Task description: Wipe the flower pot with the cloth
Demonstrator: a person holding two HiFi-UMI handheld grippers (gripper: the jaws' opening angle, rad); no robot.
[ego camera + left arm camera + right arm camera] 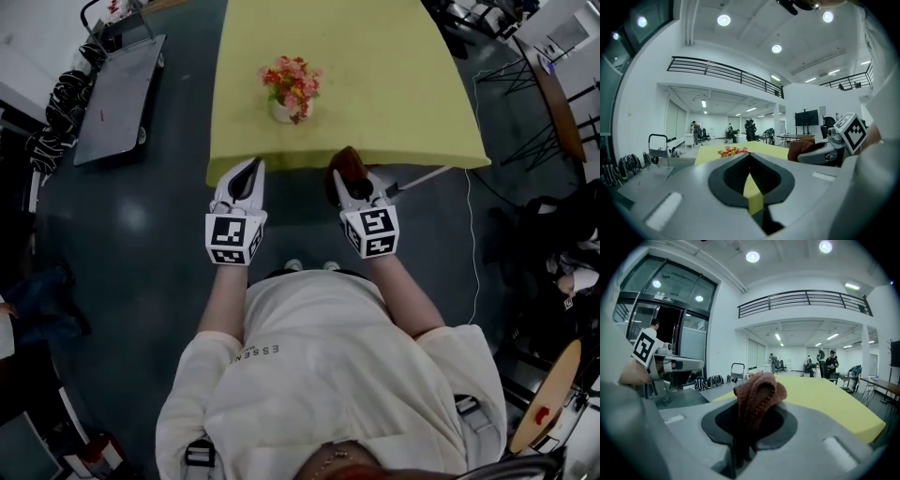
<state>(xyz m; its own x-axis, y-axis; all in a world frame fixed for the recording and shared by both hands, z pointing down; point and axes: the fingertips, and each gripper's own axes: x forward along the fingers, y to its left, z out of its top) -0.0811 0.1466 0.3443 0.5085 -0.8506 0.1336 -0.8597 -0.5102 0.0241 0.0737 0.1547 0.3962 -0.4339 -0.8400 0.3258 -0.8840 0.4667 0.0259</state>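
The grey left gripper is holding its jaws together, empty, pointing at a yellow table bearing seemingly orange-red flowers.

We find the flower pot standing on the table, near its front edge and left of centre. Both grippers sit at that front edge, side by side. The left gripper lies before the pot and slightly to its left. The right gripper lies to the pot's right, with the cloth between its jaws. We note a flat cart on the floor left of the table, apart from it.
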